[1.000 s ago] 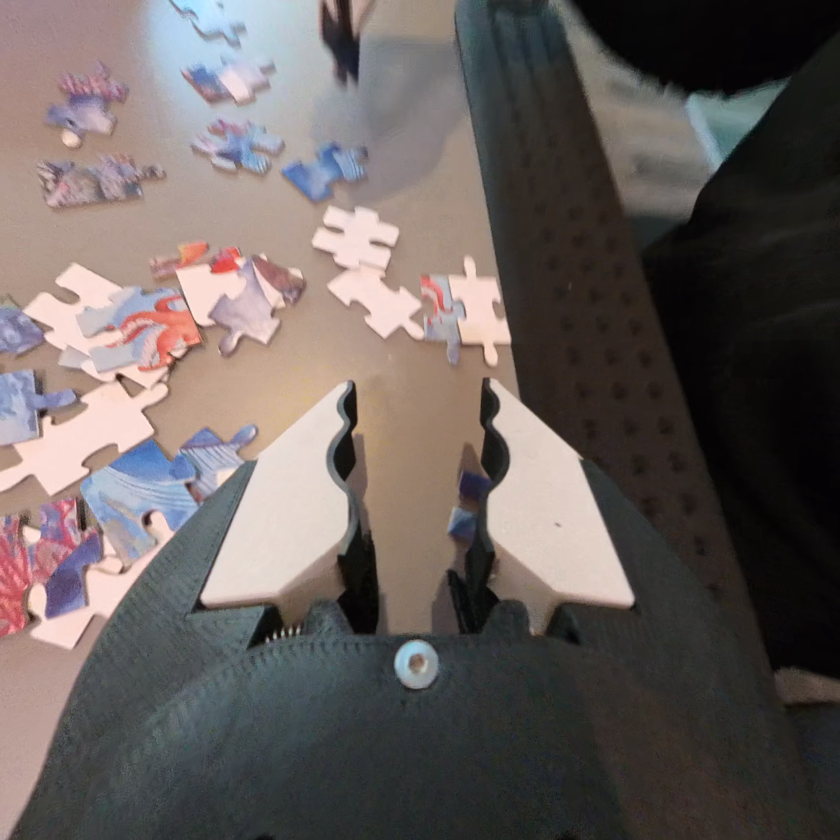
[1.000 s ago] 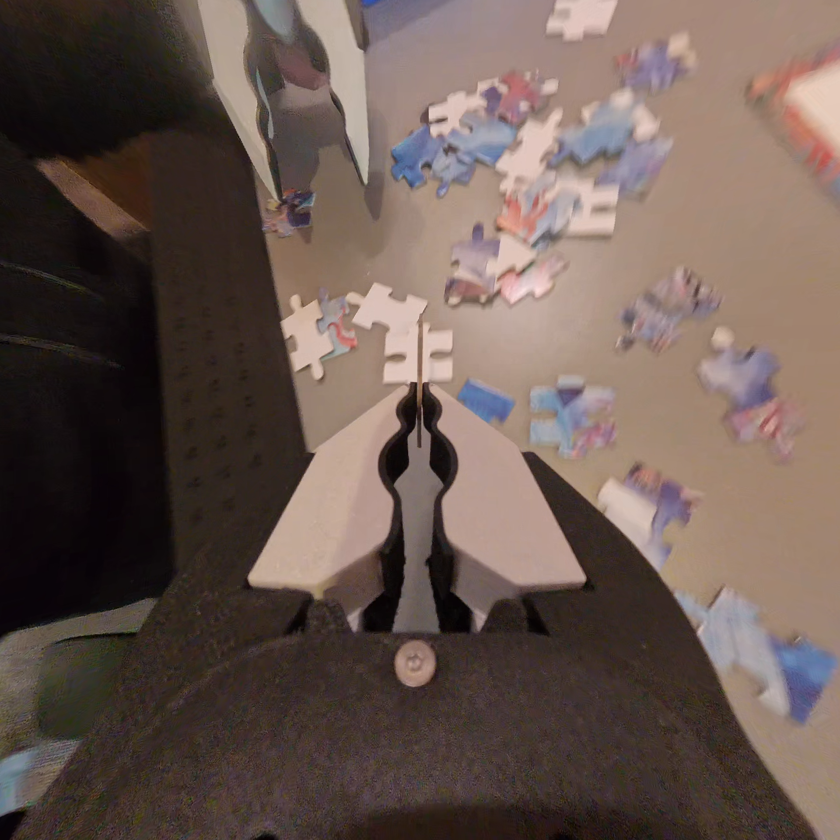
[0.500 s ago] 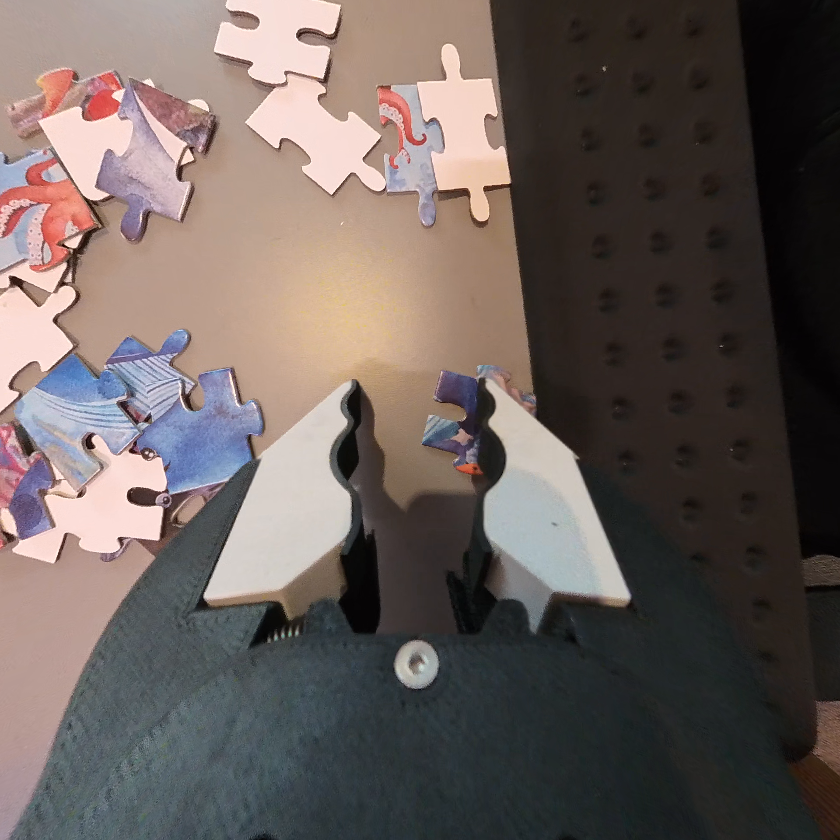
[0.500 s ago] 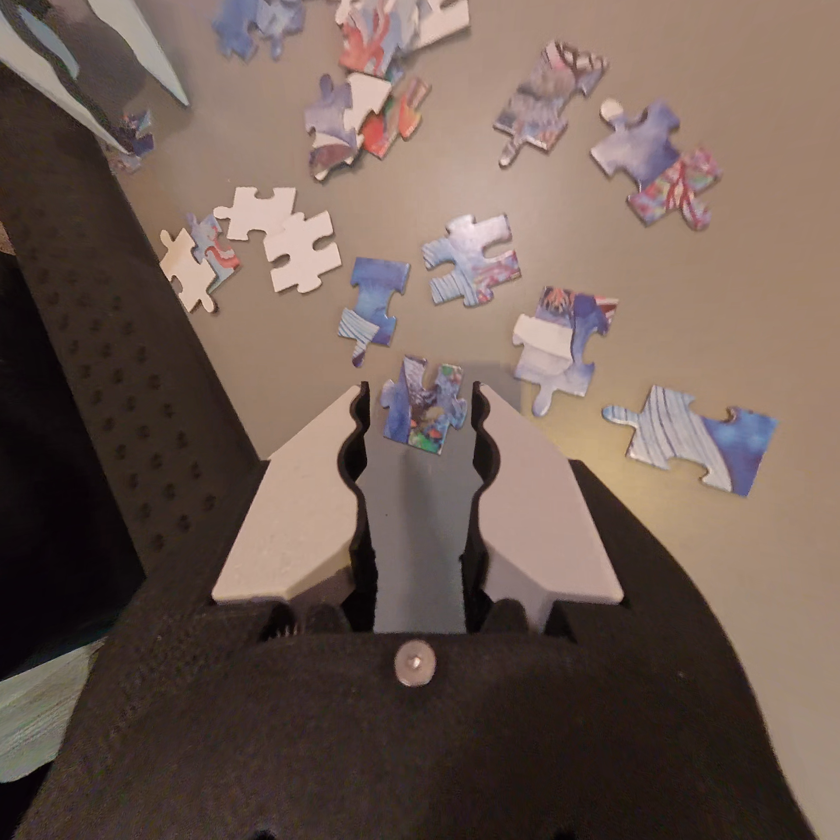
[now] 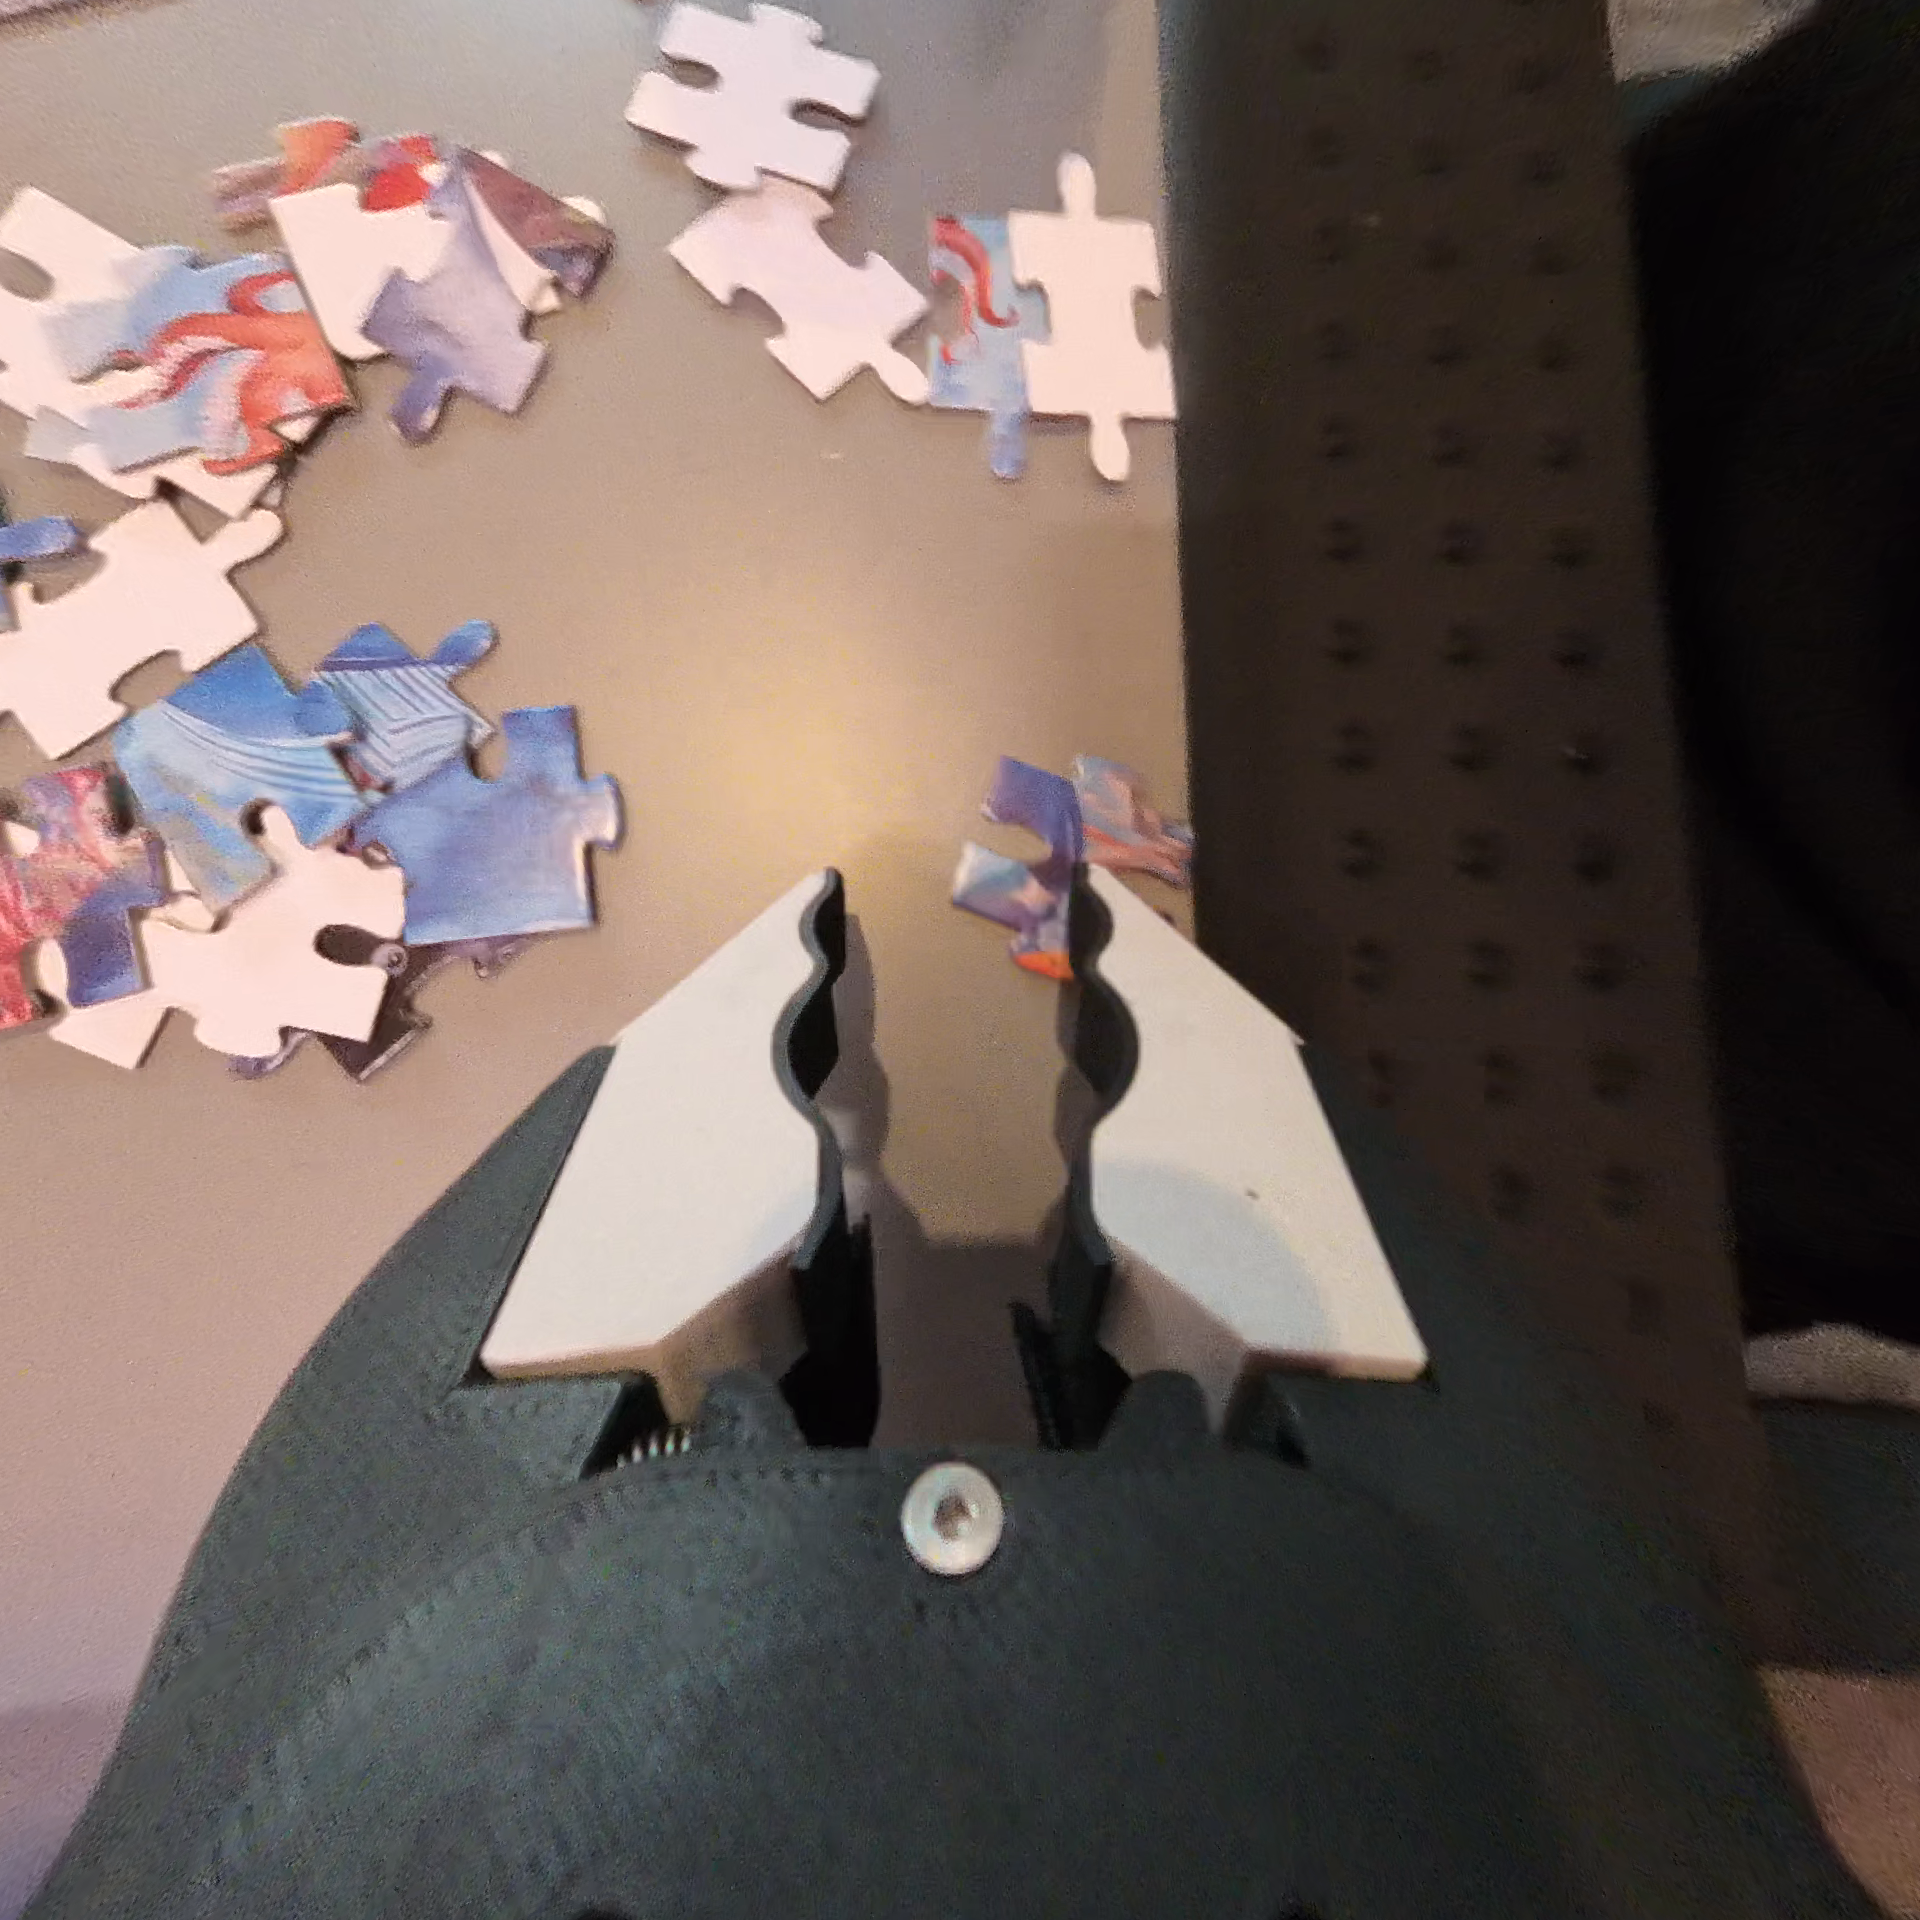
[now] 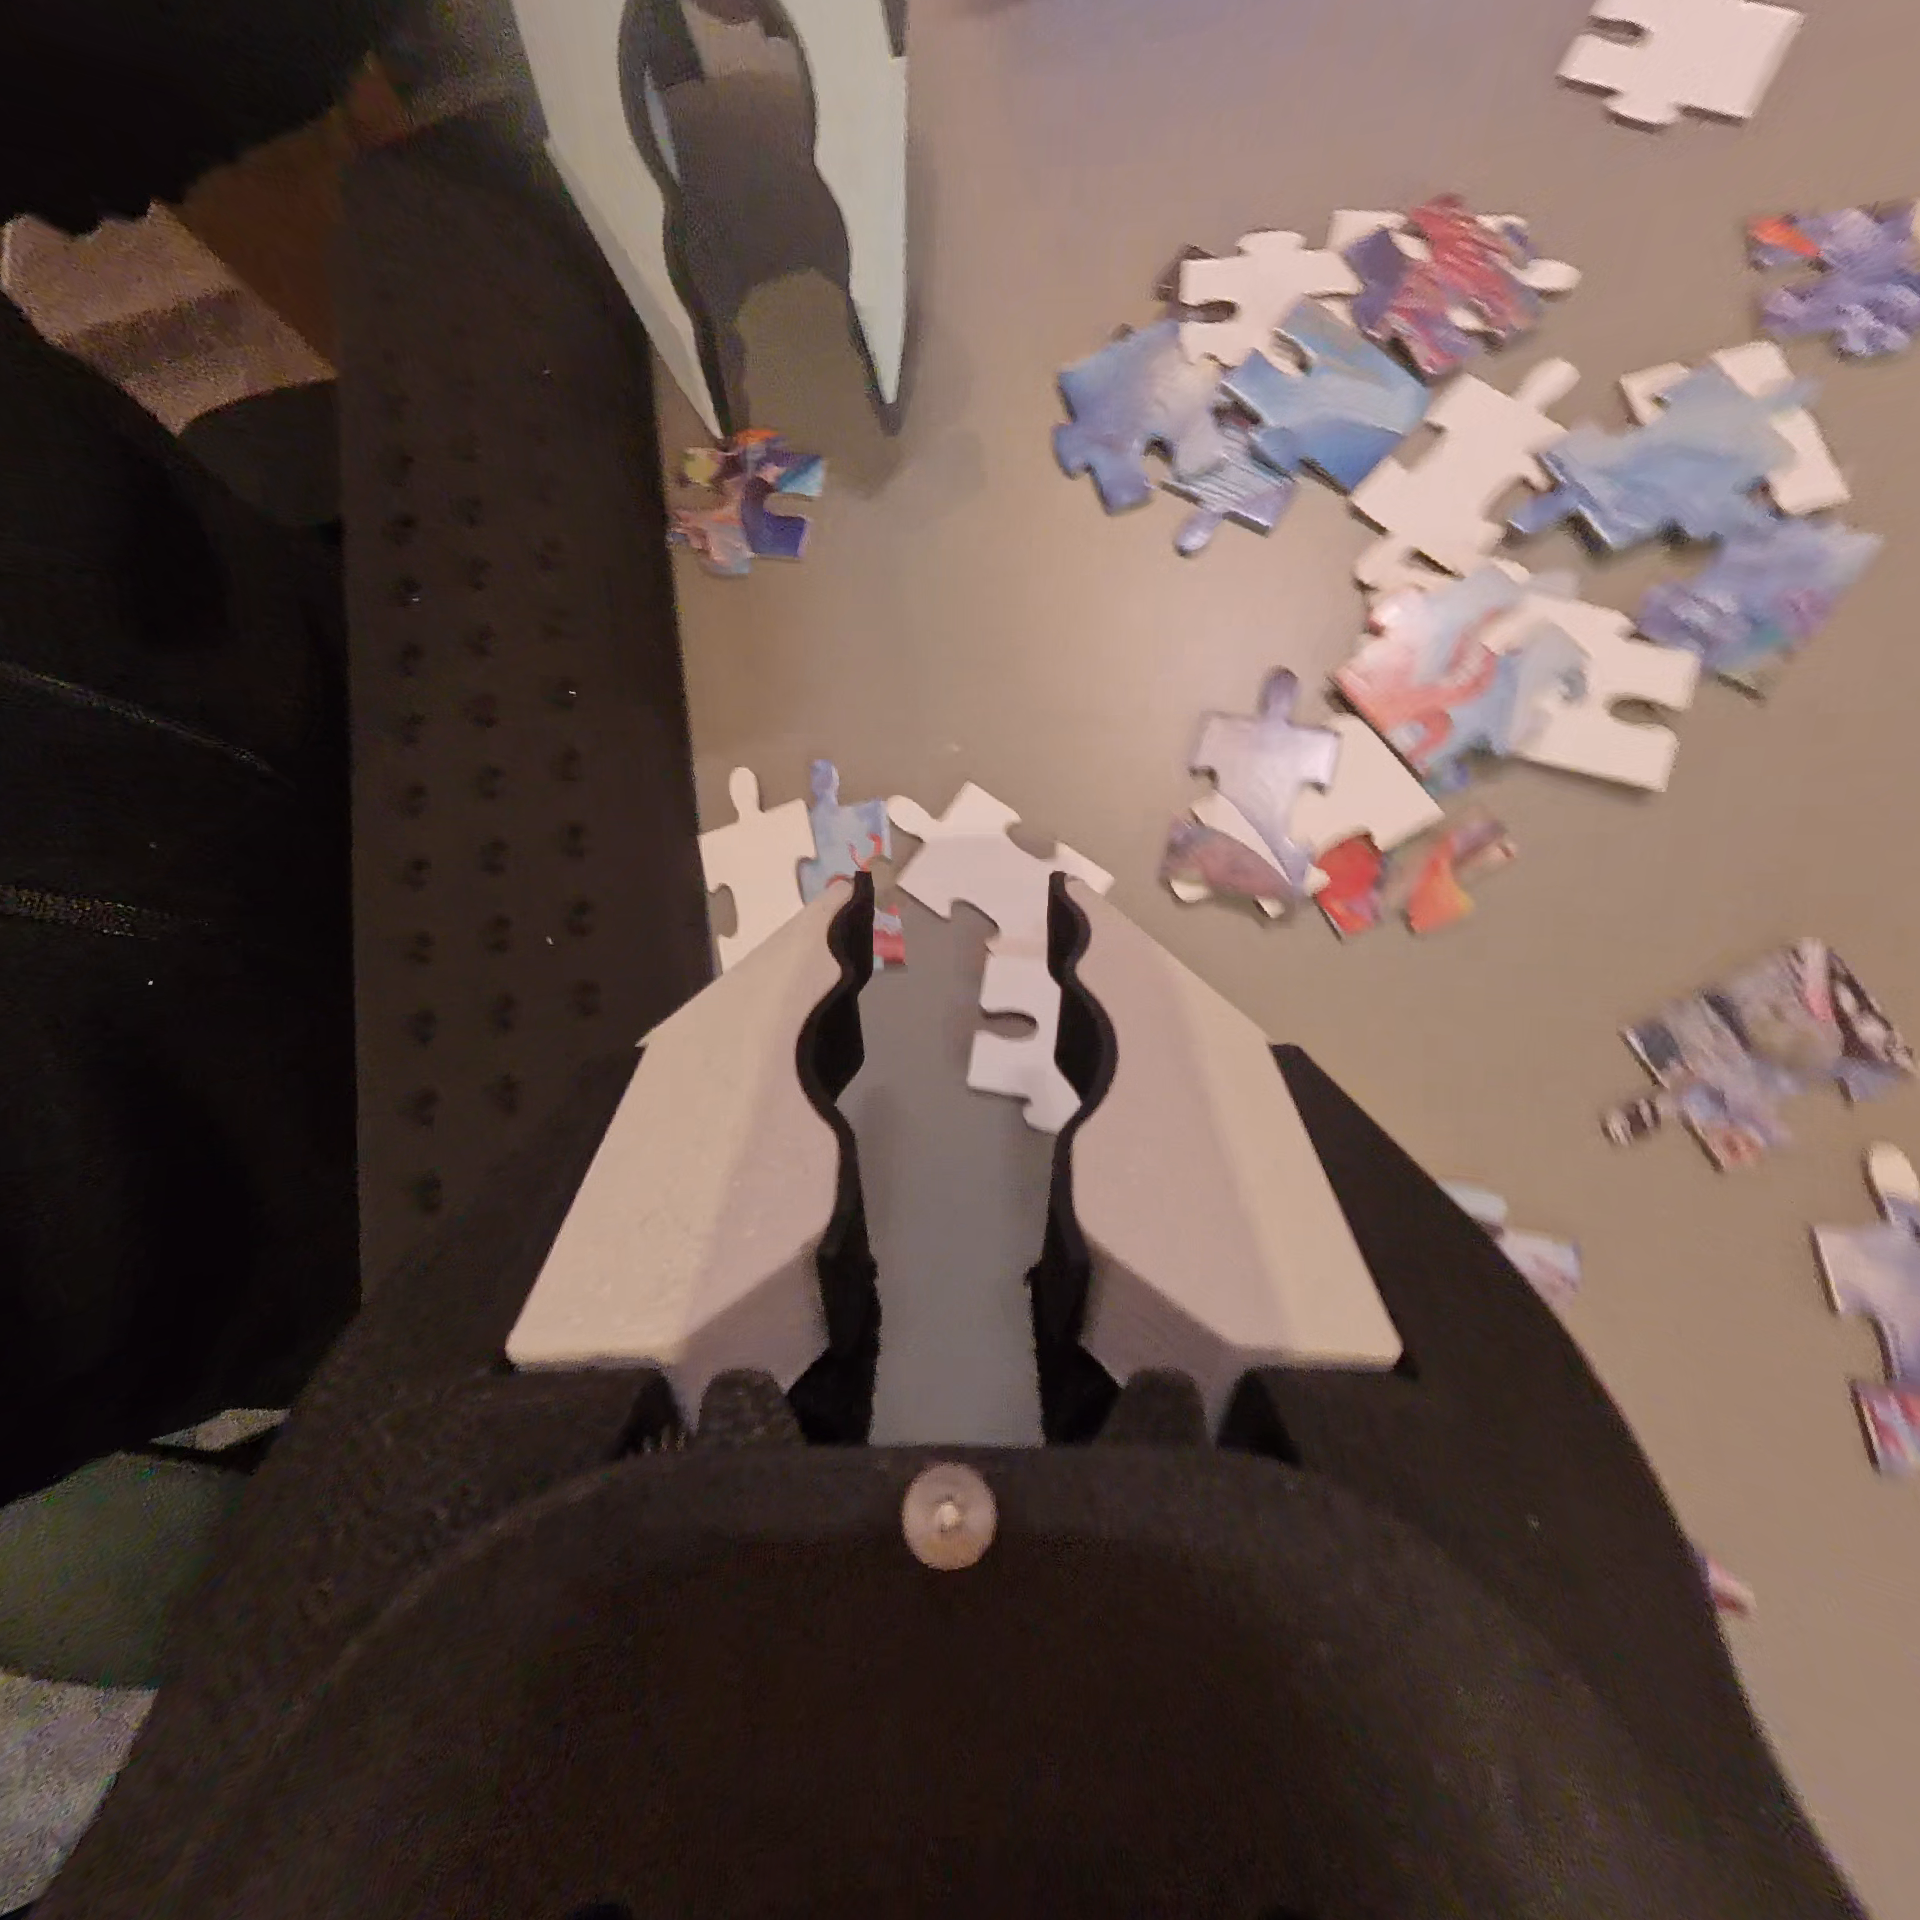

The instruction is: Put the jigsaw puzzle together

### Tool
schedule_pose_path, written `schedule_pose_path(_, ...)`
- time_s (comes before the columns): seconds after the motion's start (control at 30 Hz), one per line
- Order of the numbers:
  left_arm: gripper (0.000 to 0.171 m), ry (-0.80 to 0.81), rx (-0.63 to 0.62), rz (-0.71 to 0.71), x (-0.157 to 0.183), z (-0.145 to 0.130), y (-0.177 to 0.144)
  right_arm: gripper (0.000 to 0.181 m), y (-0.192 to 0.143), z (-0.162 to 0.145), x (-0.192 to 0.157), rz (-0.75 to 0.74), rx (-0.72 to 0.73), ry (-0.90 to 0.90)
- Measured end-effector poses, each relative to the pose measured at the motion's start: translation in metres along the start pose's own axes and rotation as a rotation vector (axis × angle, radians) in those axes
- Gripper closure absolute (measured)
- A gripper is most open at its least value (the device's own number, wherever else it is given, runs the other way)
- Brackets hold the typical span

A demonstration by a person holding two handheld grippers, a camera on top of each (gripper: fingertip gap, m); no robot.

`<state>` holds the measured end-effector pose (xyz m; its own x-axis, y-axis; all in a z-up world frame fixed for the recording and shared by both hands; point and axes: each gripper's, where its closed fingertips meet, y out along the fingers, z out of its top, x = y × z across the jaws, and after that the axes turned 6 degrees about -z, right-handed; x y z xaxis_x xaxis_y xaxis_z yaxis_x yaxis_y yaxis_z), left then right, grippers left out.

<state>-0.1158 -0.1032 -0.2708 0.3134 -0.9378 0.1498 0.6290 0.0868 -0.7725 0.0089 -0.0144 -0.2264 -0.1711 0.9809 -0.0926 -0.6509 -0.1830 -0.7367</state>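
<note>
Left wrist view: the left hand-held gripper (image 5: 951, 904) is open and empty over the tabletop (image 5: 727, 582). A small blue-purple puzzle piece (image 5: 1049, 852) lies just ahead and right of its right fingertip, beside the black perforated strip (image 5: 1455, 623).

Right wrist view: the right hand-held gripper (image 6: 956, 883) is open and empty above 2 white face-down pieces (image 6: 997, 862). The small piece (image 6: 748, 499) lies far ahead, so the left gripper is nearer.

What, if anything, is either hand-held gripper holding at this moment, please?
Nothing. The left hand-held gripper and the right hand-held gripper are both open and empty above loose puzzle pieces.
</note>
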Motion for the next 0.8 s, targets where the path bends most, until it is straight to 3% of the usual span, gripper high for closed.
schedule_pose_path(0.1, 0.113, 0.057, -0.063, -0.032, 0.014, -0.014, 0.002, 0.148, 0.018, 0.007, -0.016, 0.052, -0.032, -0.068)
schedule_pose_path(0.37, 0.141, 0.11, 0.004, -0.022, 0.013, -0.001, 0.02, 0.151, 0.044, 0.016, -0.016, 0.075, -0.066, -0.109)
schedule_pose_path(0.47, 0.141, 0.105, 0.045, -0.014, 0.01, 0.011, 0.029, 0.153, 0.048, 0.026, -0.01, 0.062, -0.049, -0.124)
schedule_pose_path(0.6, 0.141, 0.051, 0.063, 0.125, -0.018, 0.026, 0.036, 0.15, 0.058, 0.034, 0.005, 0.01, -0.075, -0.159)
schedule_pose_path(0.63, 0.138, 0.042, 0.073, 0.14, -0.021, 0.03, 0.038, 0.15, 0.061, 0.037, 0.009, 0.0, -0.074, -0.165)
schedule_pose_path(0.7, 0.116, 0.033, 0.084, 0.173, -0.03, 0.034, 0.033, 0.149, 0.065, 0.043, 0.02, -0.038, -0.069, -0.176)
schedule_pose_path(0.8, 0.112, -0.009, 0.093, 0.236, -0.053, 0.029, 0.009, 0.15, 0.069, 0.05, 0.032, -0.065, -0.061, -0.183)
